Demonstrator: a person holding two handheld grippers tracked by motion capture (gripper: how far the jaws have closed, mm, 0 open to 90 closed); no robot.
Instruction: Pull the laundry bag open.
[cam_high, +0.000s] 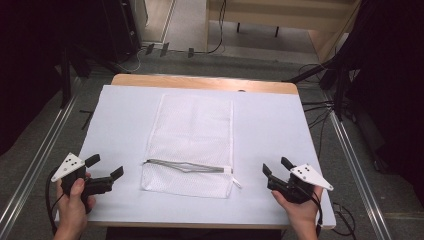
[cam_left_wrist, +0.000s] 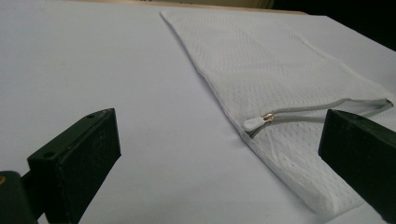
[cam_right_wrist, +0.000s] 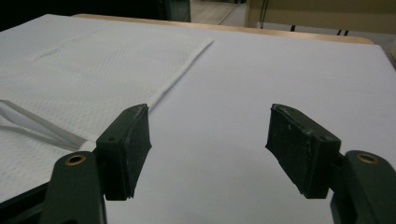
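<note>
At centre frame in the high view, a soft, light white mesh zippered laundry bag (cam_high: 192, 145) lies flat on the white table (cam_high: 280, 130), best pinched at its corners, between 2 empty, wide-open grippers, left (cam_high: 107, 167) and right (cam_high: 274, 165).

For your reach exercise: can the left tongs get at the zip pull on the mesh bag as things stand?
Probably yes. The left tongs stand open and empty, and bare table lies between them and the zip pull at the near edge of the bag.
</note>
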